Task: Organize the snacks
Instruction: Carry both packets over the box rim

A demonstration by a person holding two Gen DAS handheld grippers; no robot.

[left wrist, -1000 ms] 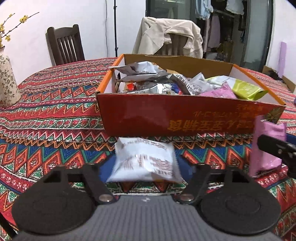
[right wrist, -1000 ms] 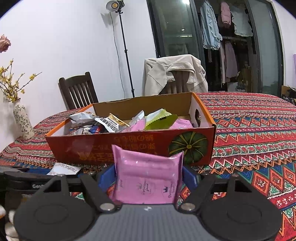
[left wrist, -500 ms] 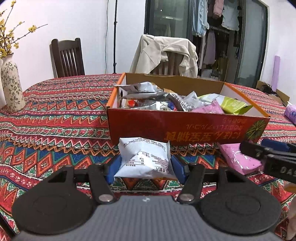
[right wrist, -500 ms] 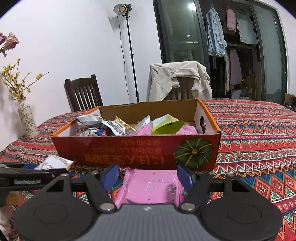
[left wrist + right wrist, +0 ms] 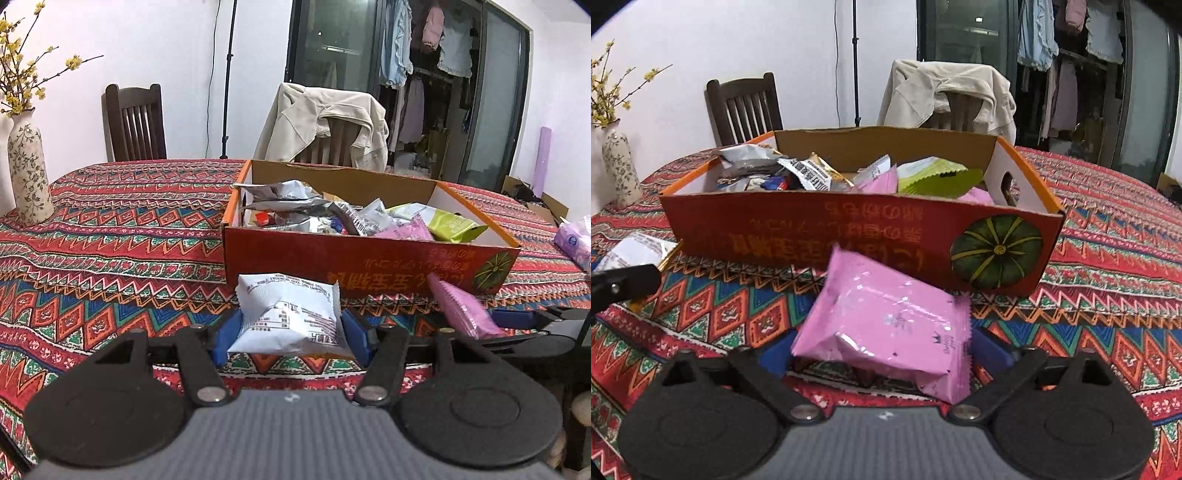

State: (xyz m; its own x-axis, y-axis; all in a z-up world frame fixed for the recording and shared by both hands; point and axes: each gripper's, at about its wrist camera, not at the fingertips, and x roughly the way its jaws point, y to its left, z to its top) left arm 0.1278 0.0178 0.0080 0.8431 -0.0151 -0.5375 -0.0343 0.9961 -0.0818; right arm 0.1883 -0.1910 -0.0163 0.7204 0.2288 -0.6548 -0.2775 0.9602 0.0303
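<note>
Left wrist view: the left gripper (image 5: 291, 332) has its fingers pinched on a white snack packet (image 5: 290, 317), raised just in front of the red cardboard box (image 5: 362, 264) — the carry-in step, it seems. The right gripper (image 5: 882, 350) is opening its fingers, the pink packet (image 5: 886, 321) lying tilted between them on the worktop (image 5: 1108, 266) before the box. Next: lift the white packet over the box's near wall.
</note>
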